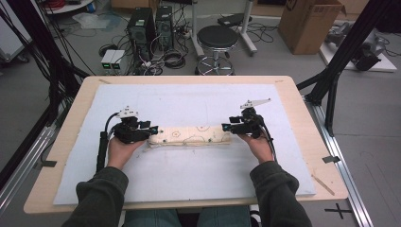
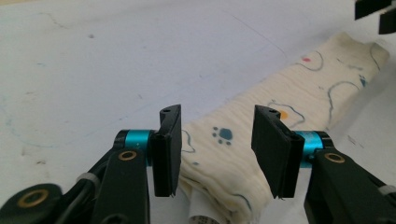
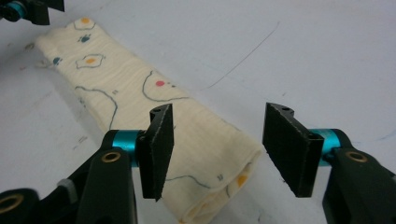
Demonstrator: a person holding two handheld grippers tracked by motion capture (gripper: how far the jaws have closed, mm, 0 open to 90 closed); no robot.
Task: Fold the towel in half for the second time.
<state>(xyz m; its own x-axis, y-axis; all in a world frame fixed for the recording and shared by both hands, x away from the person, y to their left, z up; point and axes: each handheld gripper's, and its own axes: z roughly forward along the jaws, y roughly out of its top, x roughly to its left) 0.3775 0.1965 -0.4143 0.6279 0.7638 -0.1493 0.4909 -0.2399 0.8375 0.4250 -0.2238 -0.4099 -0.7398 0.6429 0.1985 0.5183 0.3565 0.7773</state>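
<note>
Cloth point(image 1: 189, 136) — a cream strip printed with eggs and paw marks, folded or rolled lengthwise — is seen lying across the middle of the white mat point(image 1: 189, 99) on the counter point(image 1: 71, 123), its long axis running left to right. Left tool point(image 1: 152, 128) is held at the cloth's left end, right tool point(image 1: 227, 127) at its right end. Both are spread wide and nothing is gripped. In the left gripper view the cloth end point(image 2: 224, 158) is seen lying between the left tool's point(image 2: 217, 154) jaws and below them; a small white tag or label point(image 2: 201, 214) is seen poking out at the near edge. In the right gripper view the right tool point(image 3: 215, 154) is seen offset — the cloth end point(image 3: 205, 158) sits under the near-left jaw and reaches only partway across the gap, with bare mat under the other jaw.

Risks, as judged from this position:
- On the right, only a corner or the top layer may be caught if the jaws are closed as placed, because the tool is not centred on the end; the layers beneath could be left on the mat and the fold pulled apart.
- On the left, the tag alone might be pinched instead of the full thickness.
- If one end is lifted or pulled before the other is held, the strip could be twisted or its folds opened.
- Soft fabric may be bunched by a jaw pressed down onto it, not around it.
</note>
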